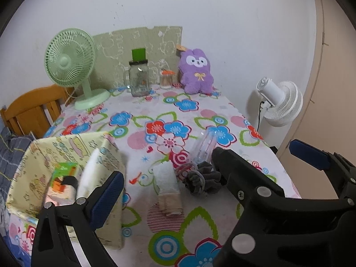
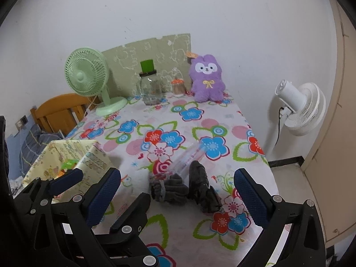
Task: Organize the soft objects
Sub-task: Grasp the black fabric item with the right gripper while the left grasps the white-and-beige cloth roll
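Sorting soft things into the box (image 1: 104,213) on the desk (image 1: 200,111).
Both hand-held grippers, left (image 1: 219,179) and right (image 2: 178,197), gape empty; the grey cloth (image 2: 171,189) looks next to grab.

White wall (image 2: 200,6), perhaps wooden chair (image 2: 60,109)

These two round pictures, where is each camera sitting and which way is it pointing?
Left wrist view: it sits on the left gripper low over the table's near end, looking toward the wall across the cream fabric bin, a beige rolled cloth and grey socks; the right gripper's black frame intrudes.
Right wrist view: it sits on the right gripper, further right, facing the same wall with the socks between its open fingers; the left gripper's frame shows at left.
Both share the flowered tablecloth, green fan and purple plush.
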Available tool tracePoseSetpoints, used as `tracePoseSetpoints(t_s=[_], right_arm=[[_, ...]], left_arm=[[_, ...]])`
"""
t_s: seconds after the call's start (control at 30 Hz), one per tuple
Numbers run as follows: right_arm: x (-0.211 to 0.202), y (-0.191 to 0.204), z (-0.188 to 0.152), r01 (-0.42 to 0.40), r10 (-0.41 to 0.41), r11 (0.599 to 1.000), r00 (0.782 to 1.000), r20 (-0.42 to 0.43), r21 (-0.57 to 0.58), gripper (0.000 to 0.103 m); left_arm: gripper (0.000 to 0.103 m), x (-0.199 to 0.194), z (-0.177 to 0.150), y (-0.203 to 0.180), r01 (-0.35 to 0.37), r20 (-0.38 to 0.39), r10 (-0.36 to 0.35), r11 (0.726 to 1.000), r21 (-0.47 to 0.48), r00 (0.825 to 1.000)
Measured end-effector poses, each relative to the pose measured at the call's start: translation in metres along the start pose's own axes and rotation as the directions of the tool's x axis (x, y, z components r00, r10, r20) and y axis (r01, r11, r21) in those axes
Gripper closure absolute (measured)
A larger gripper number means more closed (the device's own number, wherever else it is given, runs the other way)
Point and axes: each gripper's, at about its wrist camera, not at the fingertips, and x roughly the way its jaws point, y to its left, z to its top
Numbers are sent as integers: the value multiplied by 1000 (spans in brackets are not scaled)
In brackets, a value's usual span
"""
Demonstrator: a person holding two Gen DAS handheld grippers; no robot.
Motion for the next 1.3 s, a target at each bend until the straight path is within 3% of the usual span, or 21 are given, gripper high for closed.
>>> tracePoseSetpoints(t_s=[0.37,0.57,0.67,0.77,1.3], right_arm=[[34,-19,-12,13,-10,999,998,-67,33,6],[51,-27,-17,8,-4,999,995,-100,47,11],[60,-29,-20,3,3,998,993,-117,55,17],[66,-30,-19,1,6,999,992,-129,52,22],[99,-29,-26,9,-1,999,980,-199,42,46]], left_arm=[[5,37,-6,-14,4,-56,-2,999,34,998],[11,54,-9,-11,-33,-95,35,999,26,995],[20,61,-10,-8,-45,-119,47,999,18,992],[22,68,-11,-4,-51,-140,51,999,6,989],[24,78,-23,2,-77,-190,76,997,4,979]])
